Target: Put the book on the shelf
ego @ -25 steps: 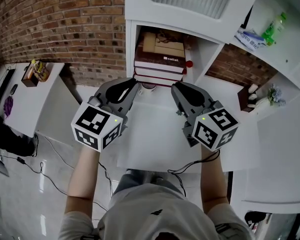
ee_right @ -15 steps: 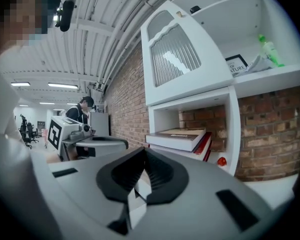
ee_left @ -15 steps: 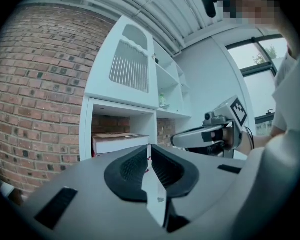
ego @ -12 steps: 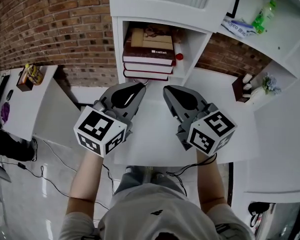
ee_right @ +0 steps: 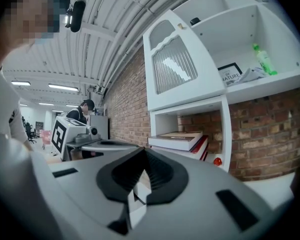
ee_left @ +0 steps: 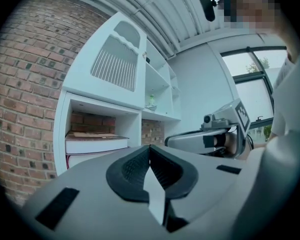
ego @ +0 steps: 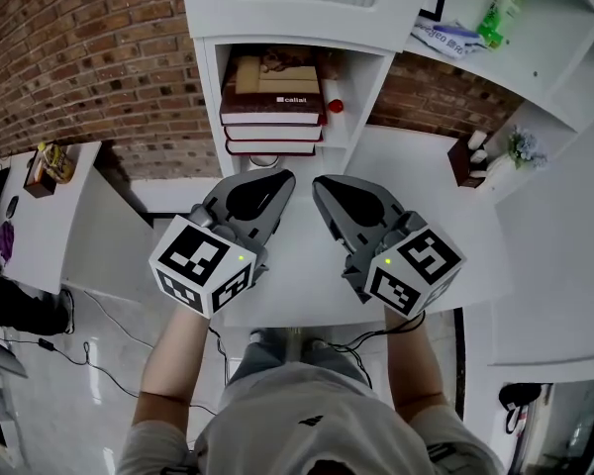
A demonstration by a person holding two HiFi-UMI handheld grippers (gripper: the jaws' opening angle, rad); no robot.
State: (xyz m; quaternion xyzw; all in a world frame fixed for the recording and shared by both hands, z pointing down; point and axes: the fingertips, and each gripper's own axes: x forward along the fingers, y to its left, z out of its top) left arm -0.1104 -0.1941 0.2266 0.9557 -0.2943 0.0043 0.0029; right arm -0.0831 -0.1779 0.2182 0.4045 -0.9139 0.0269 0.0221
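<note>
Black ribbed pads are pressing together on the left gripper [ego: 280,178]. Its jaws have just been closing, and they are holding nothing. The right gripper [ego: 320,184] is hovering just beside it, its jaws likewise meeting pad to pad with nothing between them. The 2 grippers are pointing level toward the white shelf unit [ego: 203,87] and hanging over the white tabletop [ego: 416,181], apart from the cubby. The person's 2 forearms are reaching out behind the marker cubes.

The tan-covered book [ego: 277,82] is lying flat inside the lower cubby, resting on top of a stack of maroon-edged books [ego: 272,142]. A small red ball [ego: 335,106] is sitting just right of the stack in the same cubby. On an open shelf up and to the right, a green bottle [ego: 500,8] is standing beside some papers [ego: 445,36]. A small dark holder [ego: 470,161] is sitting on the tabletop to the right. A red brick wall [ego: 79,57] is running behind the shelf unit.
</note>
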